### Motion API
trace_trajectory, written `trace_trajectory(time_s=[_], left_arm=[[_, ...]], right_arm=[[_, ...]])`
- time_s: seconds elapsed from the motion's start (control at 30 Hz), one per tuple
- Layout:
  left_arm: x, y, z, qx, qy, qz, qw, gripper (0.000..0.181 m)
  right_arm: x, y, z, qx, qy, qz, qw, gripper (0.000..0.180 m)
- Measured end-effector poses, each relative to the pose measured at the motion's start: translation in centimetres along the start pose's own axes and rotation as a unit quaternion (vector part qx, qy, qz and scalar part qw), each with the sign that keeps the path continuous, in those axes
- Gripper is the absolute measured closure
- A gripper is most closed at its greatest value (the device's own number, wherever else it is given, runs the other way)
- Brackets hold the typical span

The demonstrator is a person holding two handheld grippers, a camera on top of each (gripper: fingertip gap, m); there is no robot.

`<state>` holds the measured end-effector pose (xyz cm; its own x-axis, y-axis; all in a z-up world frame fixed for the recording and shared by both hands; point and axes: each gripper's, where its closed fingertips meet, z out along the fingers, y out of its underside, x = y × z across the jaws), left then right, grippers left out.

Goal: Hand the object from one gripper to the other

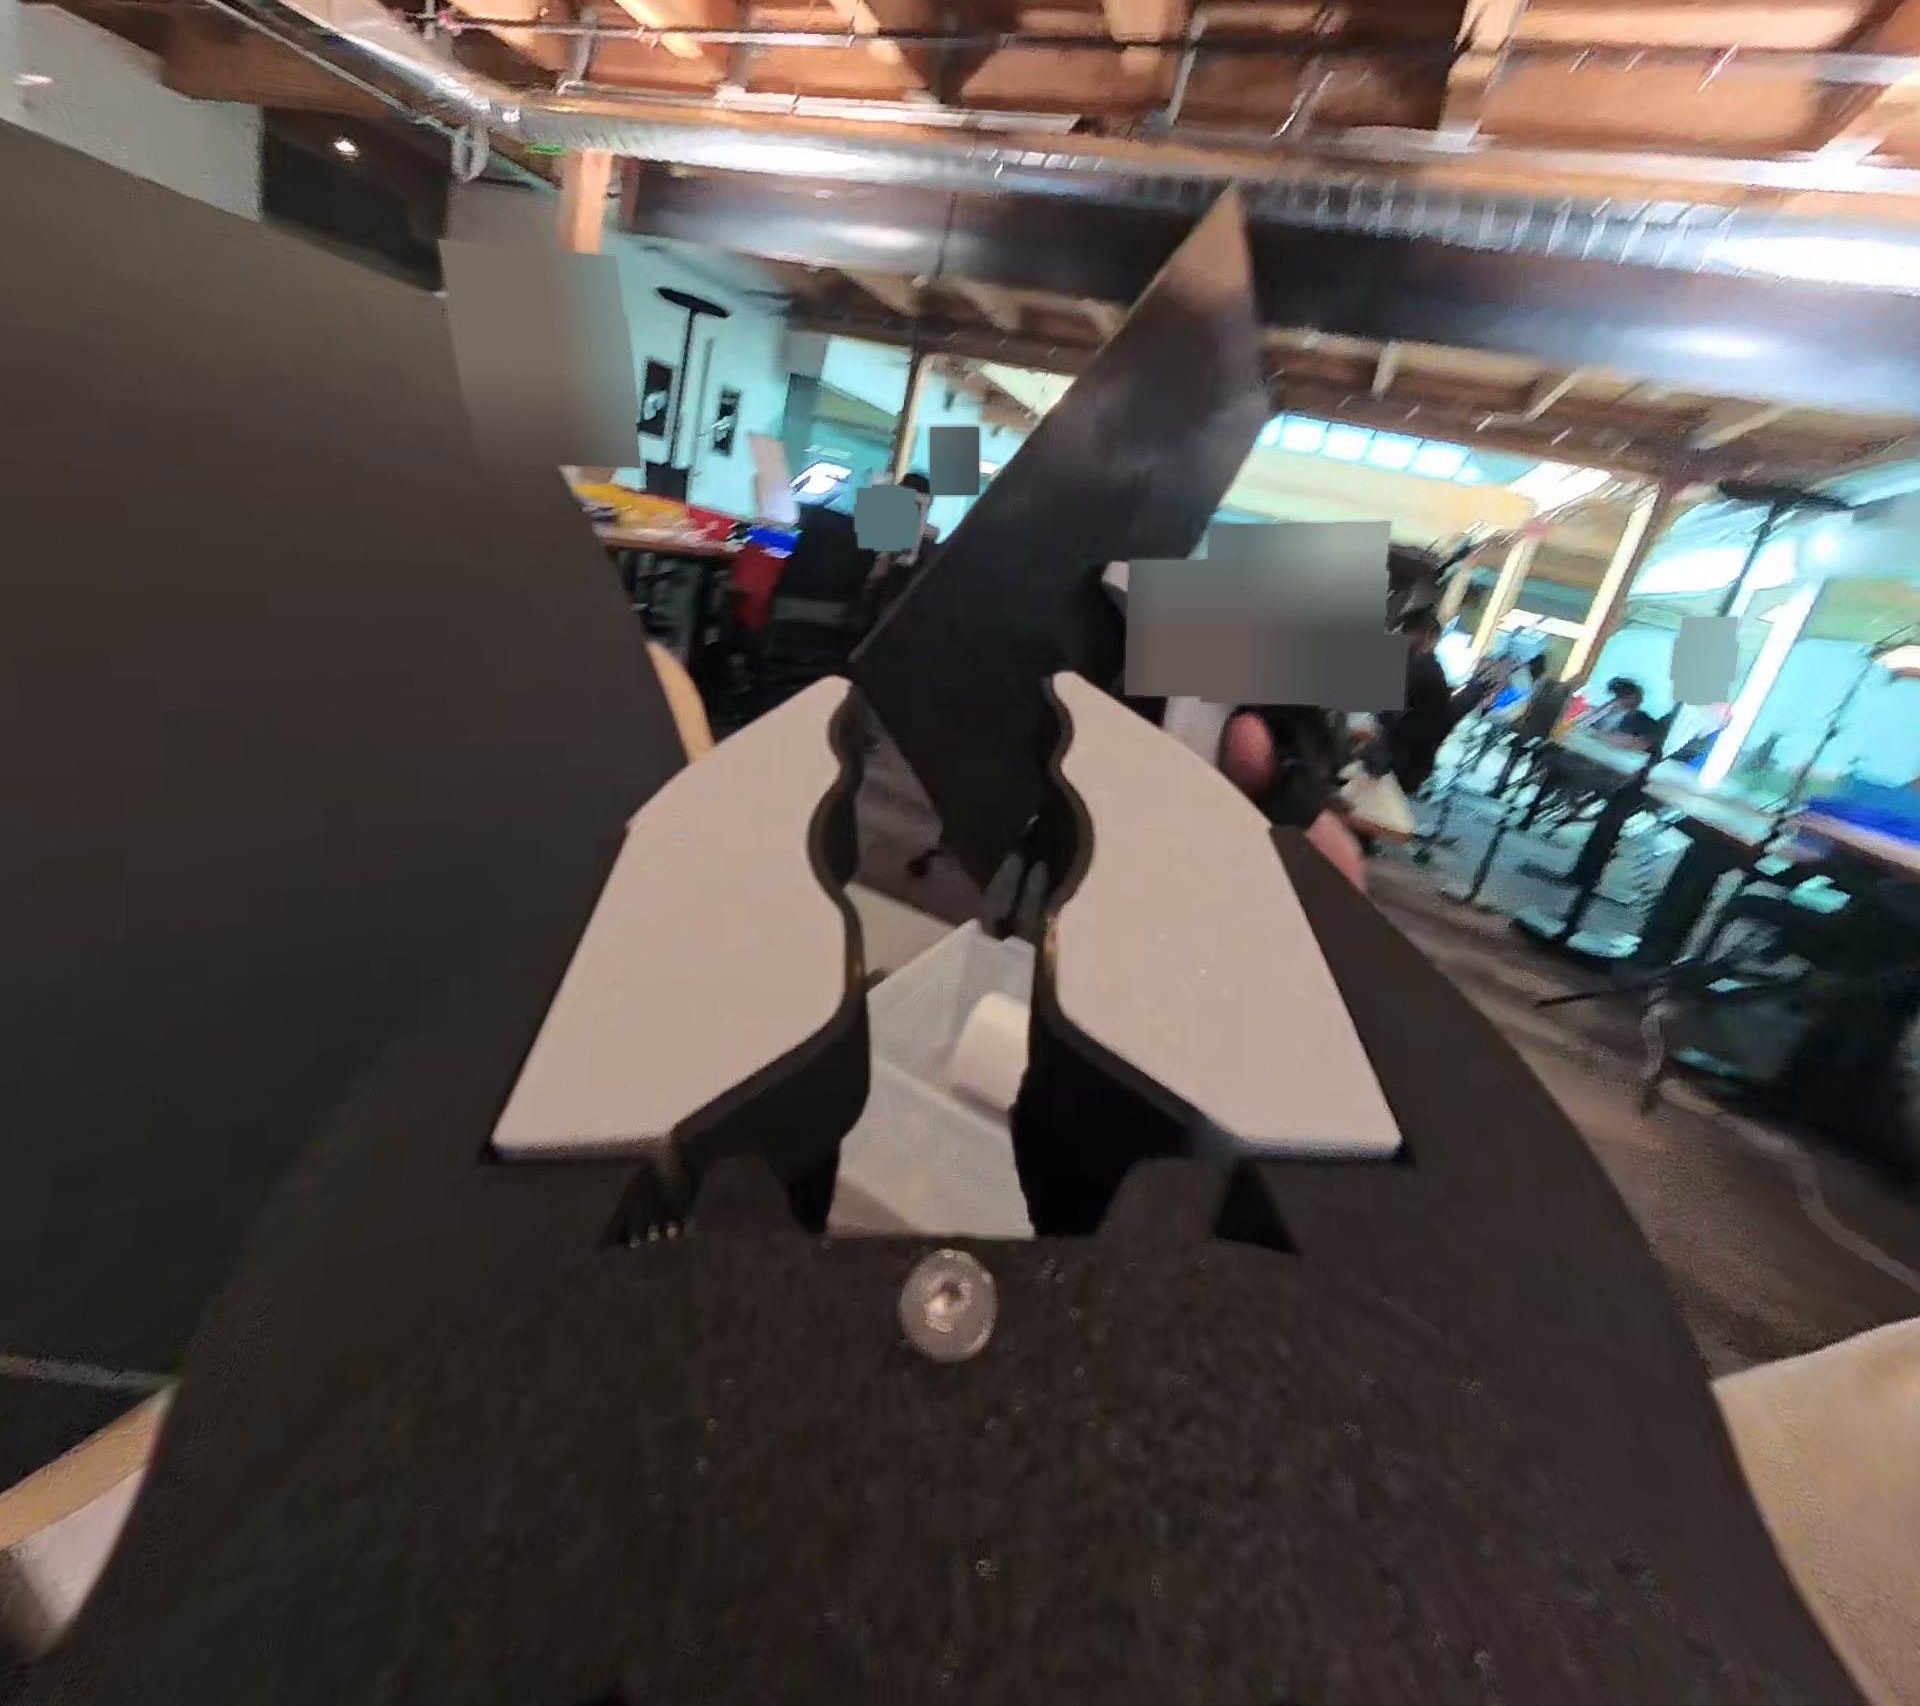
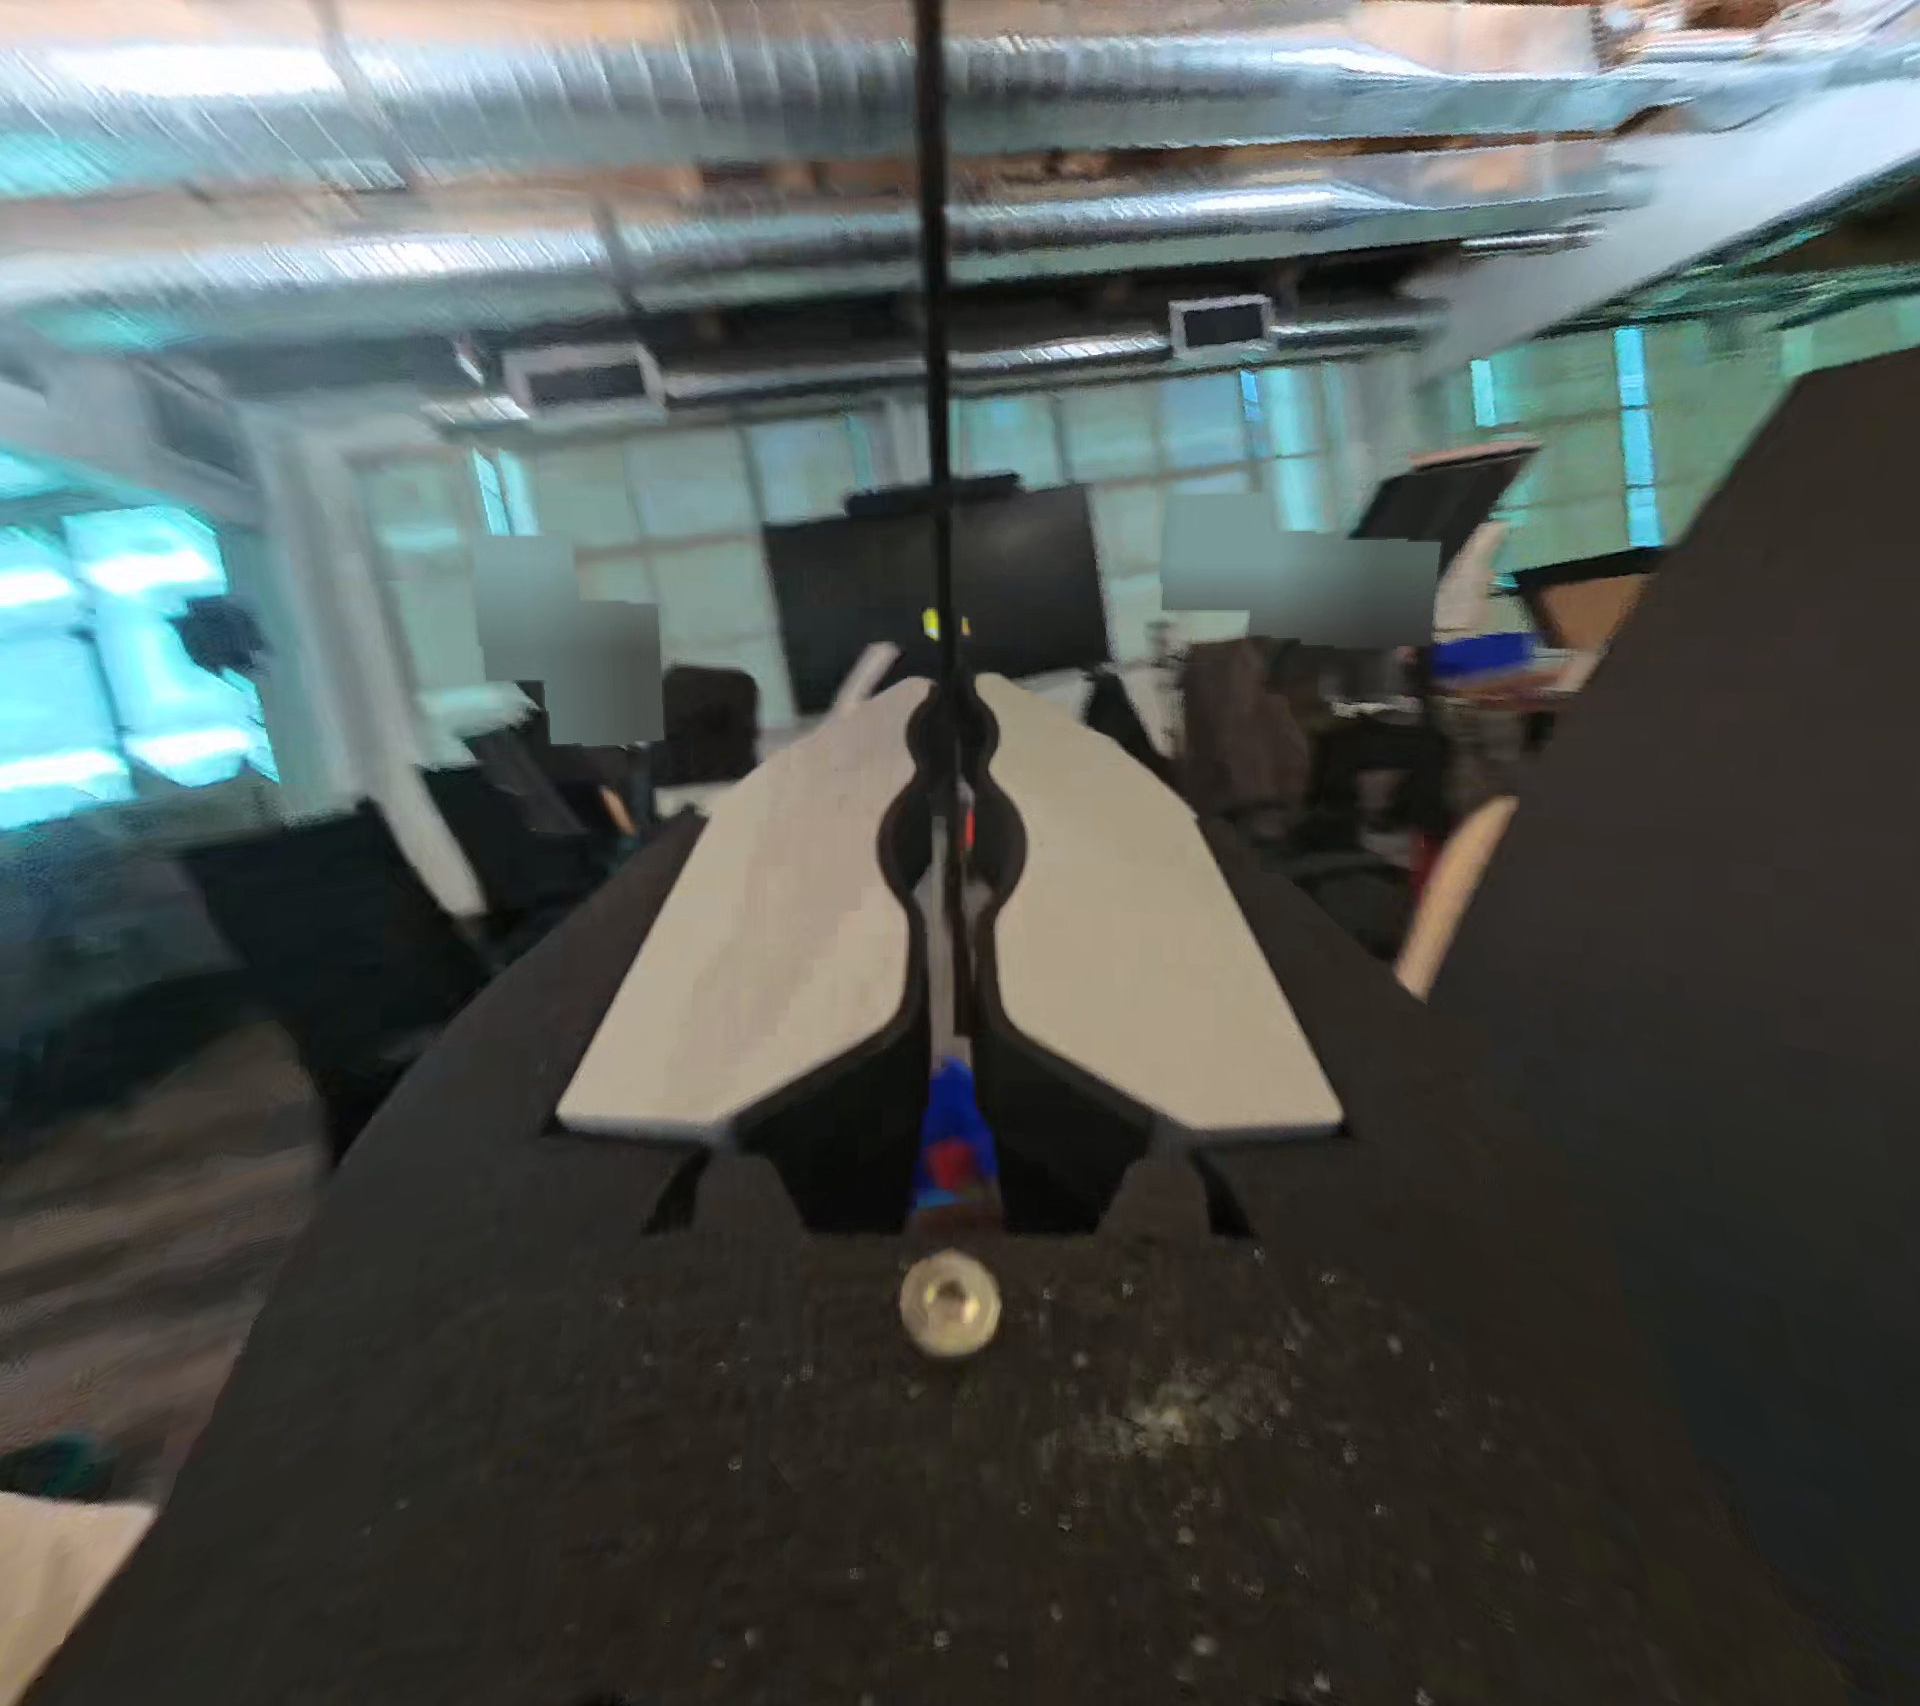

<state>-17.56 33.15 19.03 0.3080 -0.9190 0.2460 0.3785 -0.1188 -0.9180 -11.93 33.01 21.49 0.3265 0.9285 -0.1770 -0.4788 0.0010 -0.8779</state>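
In the left wrist view my left gripper [image 1: 951, 700] has its jaws partly apart, closed on a flat black piece [image 1: 1122, 451]. The piece touches both fingertips and slants up to the right, in the air, with its lower corner inside the jaws. In the right wrist view my right gripper [image 2: 943, 700] is shut on a thin black strip [image 2: 933, 202]. The strip is seen edge-on and runs straight up to the top of the frame. Neither view shows the other gripper. I cannot tell whether the strip and the flat piece are the same object.
A large dark panel fills the left side of the left wrist view [image 1: 260, 617] and the right side of the right wrist view [image 2: 1714, 929]. A white bin [image 1: 935, 1033] shows below through the left jaws. Desks, chairs and people stand farther off, blurred. Across from one pair of fingers to the other is roughly 7 cm.
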Motion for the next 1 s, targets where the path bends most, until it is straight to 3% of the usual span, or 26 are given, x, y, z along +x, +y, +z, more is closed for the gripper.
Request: trace_trajectory(time_s=[0.1, 0.23, 0.27, 0.4, 0.53, 0.73, 0.83, 0.93, 1.0], left_arm=[[-0.3, -0.4, -0.9, -0.044, -0.059, 0.064, 0.995, 0.137], [1.5, 0.1, -2.2, -0.116, -0.07, 0.104, 0.985, 0.13], [2.3, 0.7, -2.4, -0.138, -0.053, 0.101, 0.984, 0.13], [4.6, 3.5, -2.8, -0.217, 0.016, 0.139, 0.966, 0.13], [5.2, 4.7, -3.1, -0.245, 0.02, 0.204, 0.947, 0.124], [6.6, 6.4, -4.2, -0.278, 0.029, 0.308, 0.909, 0.135], [6.9, 7.1, -4.5, -0.298, 0.037, 0.316, 0.9, 0.14], [6.8, 9.3, -5.4, -0.349, 0.057, 0.337, 0.872, 0.169], [6.9, 10.4, -5.9, -0.382, 0.073, 0.34, 0.856, 0.177]], right_arm=[[0.8, 1.3, -1.9, -0.14, 0.088, -0.115, 0.98, 0.178], [3.2, 3.6, -6.7, -0.333, 0.217, -0.258, 0.88, 0.178], [2.9, 4.9, -7.6, -0.379, 0.206, -0.25, 0.867, 0.178], [-0.8, 10.2, -8.5, -0.471, 0.054, -0.186, 0.86, 0.178], [-2.8, 13.9, -9.7, -0.541, -0.027, -0.184, 0.82, 0.178], [-3.8, 14.9, -10.0, -0.569, -0.04, -0.202, 0.797, 0.178], [-4.1, 15.7, -10.7, -0.599, -0.04, -0.222, 0.768, 0.178], [-4.7, 16.1, -10.6, -0.606, -0.046, -0.227, 0.761, 0.178], [-3.9, 16.2, -10.9, -0.617, -0.025, -0.25, 0.745, 0.177]])
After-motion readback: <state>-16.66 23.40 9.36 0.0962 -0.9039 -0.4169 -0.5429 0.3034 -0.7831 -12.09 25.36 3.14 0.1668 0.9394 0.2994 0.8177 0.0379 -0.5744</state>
